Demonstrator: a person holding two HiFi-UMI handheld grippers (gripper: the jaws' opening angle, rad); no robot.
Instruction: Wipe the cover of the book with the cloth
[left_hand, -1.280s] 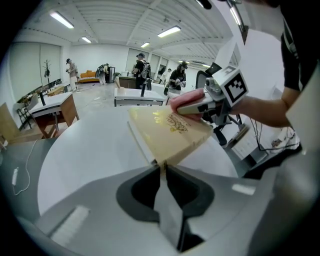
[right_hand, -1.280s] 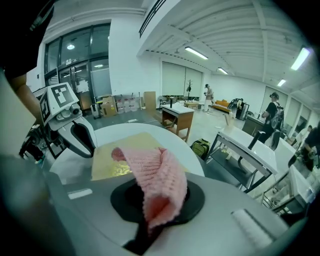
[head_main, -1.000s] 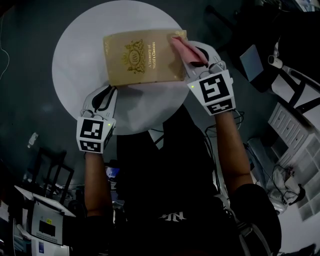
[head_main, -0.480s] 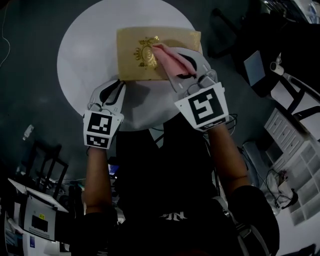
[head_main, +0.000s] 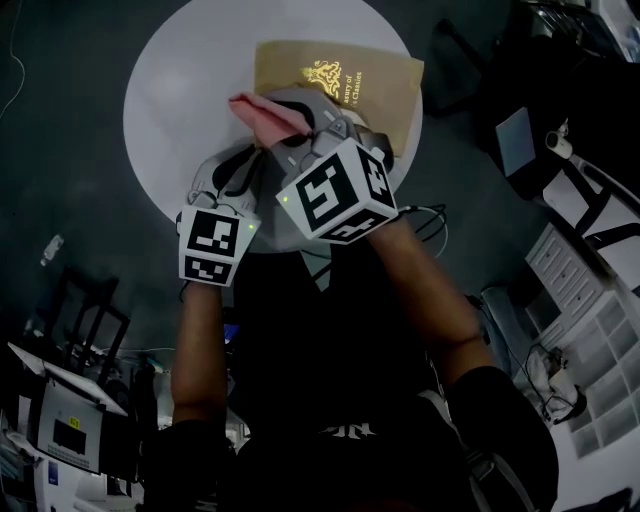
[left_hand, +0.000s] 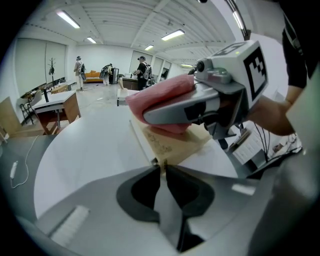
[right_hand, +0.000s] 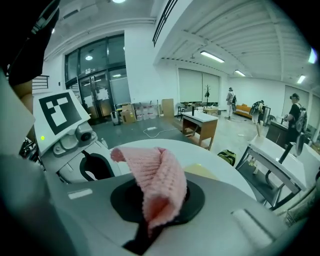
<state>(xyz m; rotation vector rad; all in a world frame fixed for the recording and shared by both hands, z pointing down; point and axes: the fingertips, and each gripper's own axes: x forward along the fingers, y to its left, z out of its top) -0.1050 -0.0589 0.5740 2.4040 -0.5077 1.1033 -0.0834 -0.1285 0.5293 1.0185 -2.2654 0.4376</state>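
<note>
Head view puts the book (head_main: 385, 85) at the upper middle of the frame, lying flat on the round white worktop (head_main: 175, 100) with its gold crest facing up. Both of your tools crowd over its lower left part.

Your right claw (head_main: 295, 118) is clamped on the pink cloth (head_main: 262, 108). In the right gripper view the knitted fold rises from between the jaws and flops over toward the camera. In head view the cloth sits at the book's left edge, partly out over the bare worktop. The left gripper view shows it low over the tan cover, seemingly pressed onto it, though I cannot confirm contact.

Your left claw (left_hand: 160, 167) is narrowed to a sliver, with the book's near corner right at its tips. A thin tan line shows between them, so I judge it is pinching the cover there to steady the book.

The step in hand is the wipe itself, and you look to be at the left end of a pass. How much of the cover is done cannot be told from here.

The next move calls for drawing the cloth back toward the right of the frame, across the crest and lettering to the far right edge. Hold the fold low and flat so the fabric, not the jaw, meets the cover. Grip the corner firmly, since a sideways stroke could slide the book on the smooth worktop.
</note>
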